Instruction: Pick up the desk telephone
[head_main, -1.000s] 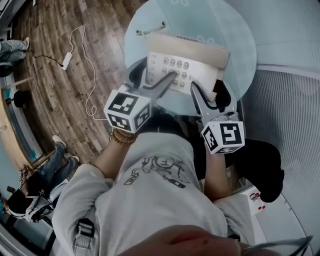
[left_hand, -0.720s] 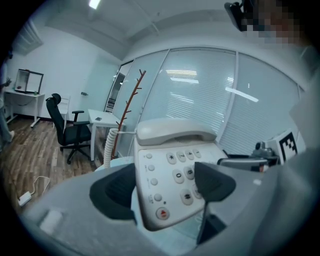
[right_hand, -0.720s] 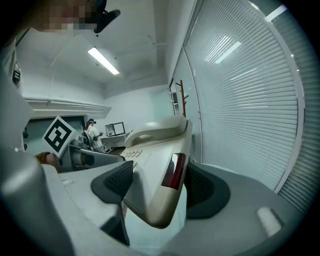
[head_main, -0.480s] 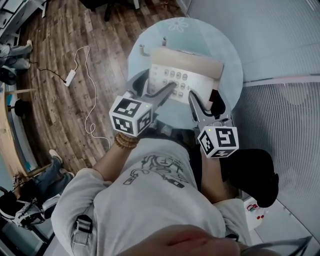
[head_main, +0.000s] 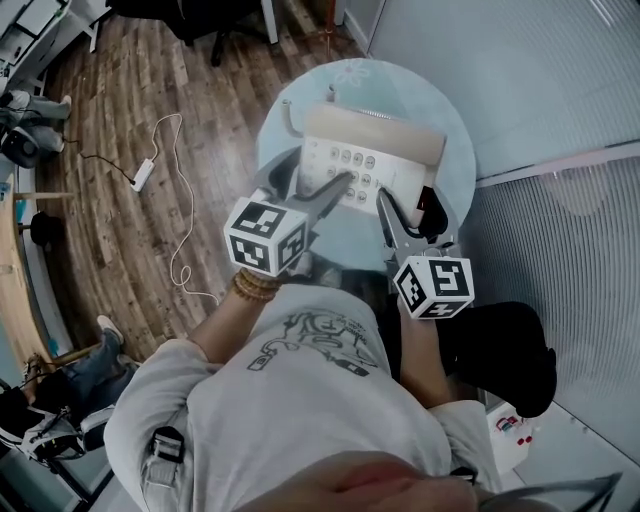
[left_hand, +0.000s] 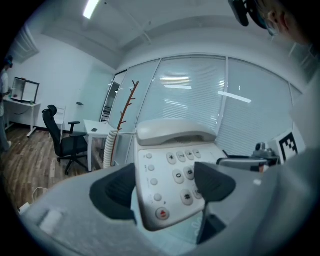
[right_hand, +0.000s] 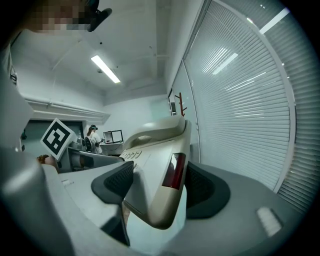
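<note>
The cream desk telephone (head_main: 372, 163), handset (head_main: 372, 128) resting across its far end, hangs over the round glass table (head_main: 455, 150), gripped from both sides. My left gripper (head_main: 316, 176) is shut on its near left corner: one pad sits against the side, the other on the keypad (left_hand: 182, 175). My right gripper (head_main: 412, 204) is shut on the right edge, its pads clamping the telephone (right_hand: 155, 165) beside a red panel (right_hand: 172, 171). A coiled cord (left_hand: 111, 145) hangs at the telephone's far left.
Wood floor lies to the left with a white power strip and cable (head_main: 143, 175). White blinds (head_main: 560, 200) close off the right side. A black office chair (left_hand: 67, 140) and a white desk stand beyond. Another person sits at lower left (head_main: 60, 400).
The table looks smaller and farther below than before, while the telephone stays between both grippers. Both grips are unchanged.
</note>
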